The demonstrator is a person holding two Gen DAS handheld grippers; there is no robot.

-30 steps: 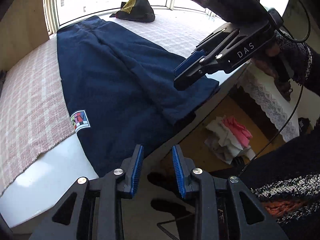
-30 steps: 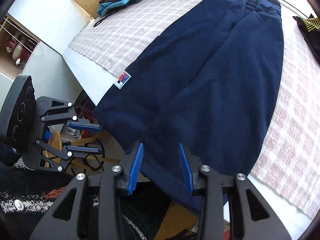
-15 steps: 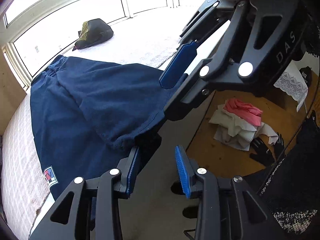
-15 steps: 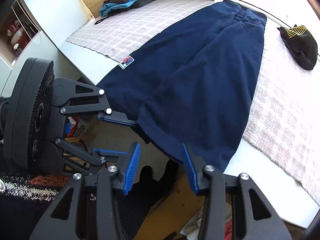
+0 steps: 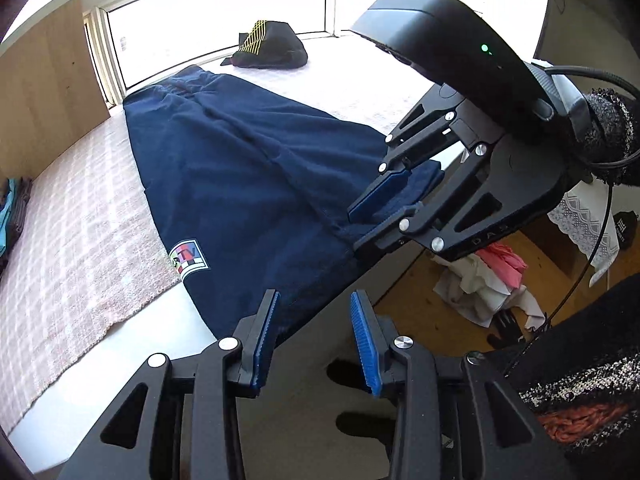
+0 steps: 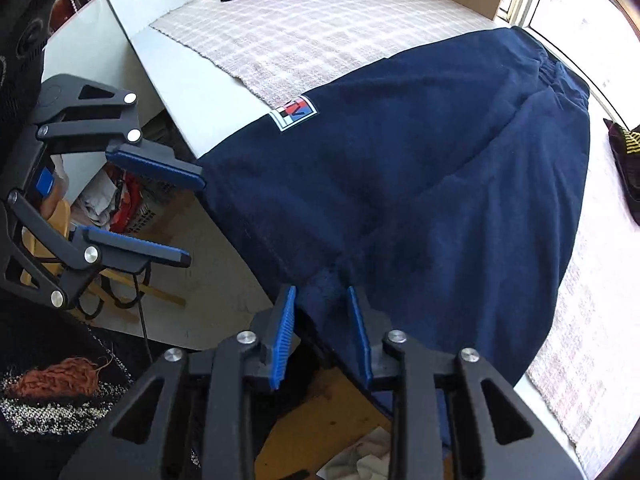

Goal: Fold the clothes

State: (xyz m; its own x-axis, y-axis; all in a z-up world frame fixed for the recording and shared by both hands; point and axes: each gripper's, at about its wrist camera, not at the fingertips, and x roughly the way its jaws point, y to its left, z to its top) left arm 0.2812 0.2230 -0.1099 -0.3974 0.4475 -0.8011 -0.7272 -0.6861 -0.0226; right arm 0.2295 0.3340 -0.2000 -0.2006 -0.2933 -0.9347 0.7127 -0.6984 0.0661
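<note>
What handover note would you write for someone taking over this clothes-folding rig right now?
Right gripper: shut on one leg hem of the navy blue fleece trousers.
Left gripper: open at the other leg's hem, holding nothing.
Trousers: spread flat on the pink checked woven mat, hems at the near edge.
Done: no fold yet.
Left: grip the second hem, probably carry both hems towards the waistband.

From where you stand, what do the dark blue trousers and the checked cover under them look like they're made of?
The dark blue trousers look like thick, soft matte knit, probably cotton fleece: no sheen, loose folds, a gathered waistband. The checked cover looks like a coarse woven or looped textile, pale pink and white, with a nubbly surface and a raw-looking edge. The exact fibres cannot be told.
</note>
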